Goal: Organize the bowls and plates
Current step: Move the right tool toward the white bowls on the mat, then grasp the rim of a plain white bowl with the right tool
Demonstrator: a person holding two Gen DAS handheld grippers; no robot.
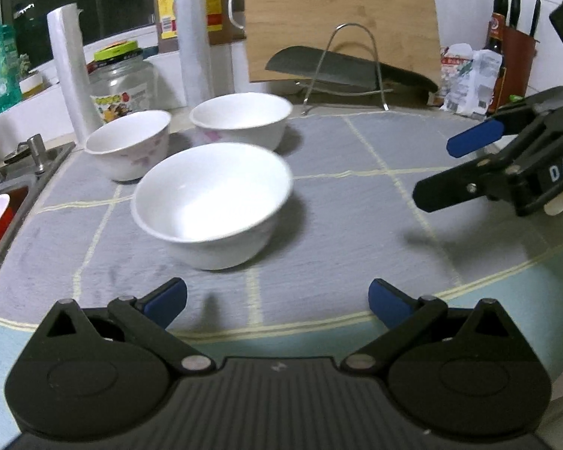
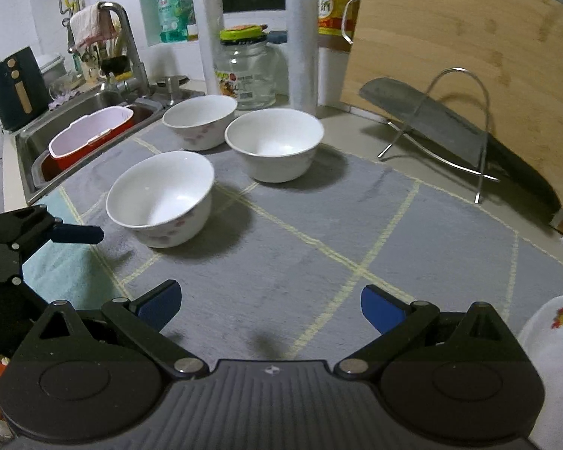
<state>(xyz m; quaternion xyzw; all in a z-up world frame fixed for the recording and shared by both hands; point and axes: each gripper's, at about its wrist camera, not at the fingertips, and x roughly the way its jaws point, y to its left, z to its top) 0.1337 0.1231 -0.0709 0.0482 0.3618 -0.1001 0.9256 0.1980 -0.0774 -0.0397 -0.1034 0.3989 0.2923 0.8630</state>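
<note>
With both tools released and empty, no bowl is yet held. The left gripper [image 1: 277,296] shows at the bottom centre of the left wrist view, jaws spread wide above the grey mat [image 1: 337,217]; the right gripper [image 2: 271,302] stands likewise spread at the bottom centre of its own view.

Three white bowls sit upright on the mat, apart from one another. In the right wrist view the near bowl [image 2: 160,198] lies centre left, the plain bowl [image 2: 274,144] upper centre, and the flowered bowl [image 2: 199,120] just beyond it toward the sink [image 2: 105,103]. A white dish [image 2: 555,356] shows partly at the lower right edge.

Handling judgement: the bowls appear to be glazed ceramic, therefore stiff, moderately heavy, slippery and breakable. Take hold across the rim wall, one finger inside and one outside.

Clearances: the lower right half of the mat is open and gives room for stacking. The sink edge runs along the left, close to the flowered bowl. A wire rack [image 2: 458,127] holding a cleaver [image 2: 431,123] and a leaning cutting board [image 2: 469,37] bound the upper right; a glass jar [image 2: 249,75] stands behind the bowls.
</note>
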